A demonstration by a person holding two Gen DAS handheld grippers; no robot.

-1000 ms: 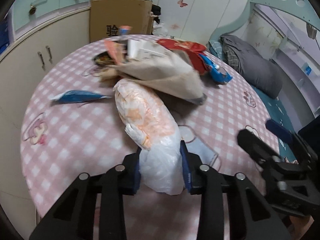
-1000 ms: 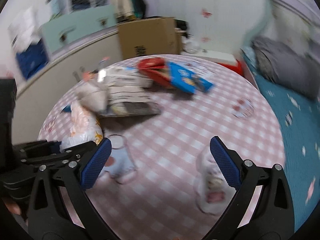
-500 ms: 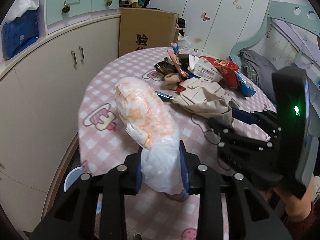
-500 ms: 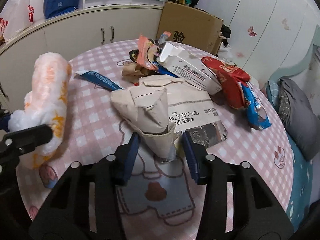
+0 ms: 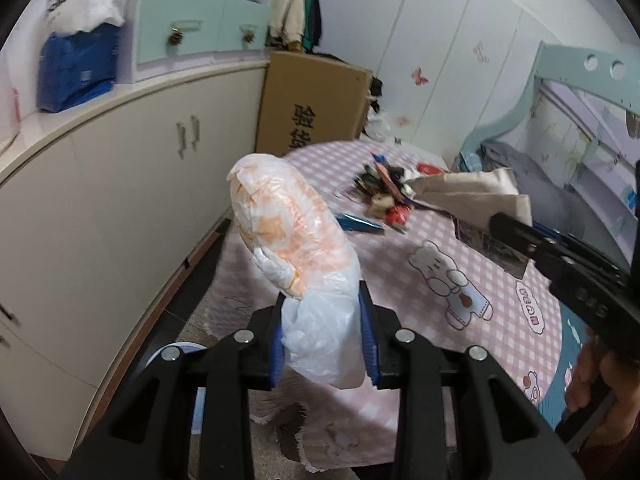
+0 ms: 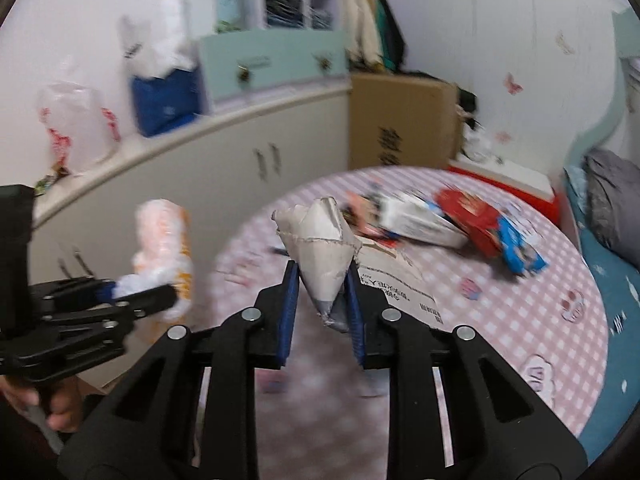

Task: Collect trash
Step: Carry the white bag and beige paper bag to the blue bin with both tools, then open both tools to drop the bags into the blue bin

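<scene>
Mid-carry: the left claw (image 5: 322, 330) grips an orange-and-white plastic bag (image 5: 294, 240), the right claw (image 6: 322, 300) a grey paper sack (image 6: 320, 244), both lifted off the pink checked counter (image 5: 500, 292); next, probably a bin drop.

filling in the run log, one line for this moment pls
left hand-held gripper: shut on plastic bag | right hand-held gripper: shut on paper bag | table: wrappers left

even indoor light | right view motion-blurred | fisheye edges bent, vignetted
</scene>
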